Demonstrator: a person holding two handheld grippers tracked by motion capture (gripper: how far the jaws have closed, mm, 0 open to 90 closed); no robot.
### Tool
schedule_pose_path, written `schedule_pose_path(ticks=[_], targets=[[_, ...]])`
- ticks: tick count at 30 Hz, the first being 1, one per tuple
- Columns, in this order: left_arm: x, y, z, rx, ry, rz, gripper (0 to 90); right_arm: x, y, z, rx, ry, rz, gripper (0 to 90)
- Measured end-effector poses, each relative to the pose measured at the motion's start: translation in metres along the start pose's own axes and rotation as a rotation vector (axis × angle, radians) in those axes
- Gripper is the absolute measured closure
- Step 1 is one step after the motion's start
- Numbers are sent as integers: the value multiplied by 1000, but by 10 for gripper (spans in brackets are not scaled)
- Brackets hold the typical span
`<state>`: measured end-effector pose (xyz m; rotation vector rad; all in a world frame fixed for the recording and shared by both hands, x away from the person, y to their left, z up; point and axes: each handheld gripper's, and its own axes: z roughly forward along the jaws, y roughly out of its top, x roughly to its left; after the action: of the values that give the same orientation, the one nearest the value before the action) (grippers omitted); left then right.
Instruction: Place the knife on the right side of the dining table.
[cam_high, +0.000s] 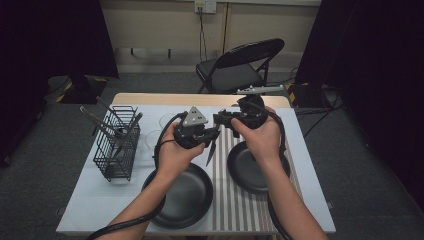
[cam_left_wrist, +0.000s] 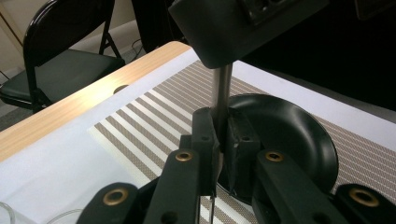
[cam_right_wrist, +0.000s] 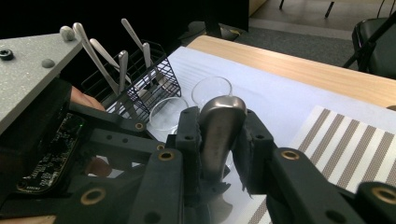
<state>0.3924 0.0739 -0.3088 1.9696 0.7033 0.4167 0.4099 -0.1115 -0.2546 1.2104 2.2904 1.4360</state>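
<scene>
Now both claws meet mid-frame over the striped mat: left gripper (cam_high: 212, 134) clamps the knife (cam_high: 211, 152), right gripper (cam_high: 220, 119) pinches its handle (cam_right_wrist: 218, 128). Best release left only once right holds firm.

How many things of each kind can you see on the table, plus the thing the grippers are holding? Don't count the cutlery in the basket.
Black plates: 2
Clear glasses: 2
Wire basket: 1
Striped mat: 1
Knife, held between the two grippers: 1
Total: 7
</scene>
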Motion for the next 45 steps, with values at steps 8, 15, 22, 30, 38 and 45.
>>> schedule_pose_path(ticks=[8, 15, 22, 30, 38, 45], targets=[[3, -4, 2, -7, -3, -37, 788, 0, 0, 0, -9, 25, -26, 737], [6, -10, 3, 2, 5, -53, 665, -2, 1, -1, -26, 52, -57, 738], [3, -9, 3, -2, -2, -37, 705, -3, 0, 0, -23, 61, -60, 737], [-1, -5, 3, -5, 13, -20, 799, -3, -1, 1, -20, 61, -60, 738], [-5, -3, 3, 10, 44, -13, 832, -3, -2, 1, -25, 67, -37, 736], [-8, -4, 4, 19, 75, -30, 833, -1, -3, 4, -32, 44, -55, 732]])
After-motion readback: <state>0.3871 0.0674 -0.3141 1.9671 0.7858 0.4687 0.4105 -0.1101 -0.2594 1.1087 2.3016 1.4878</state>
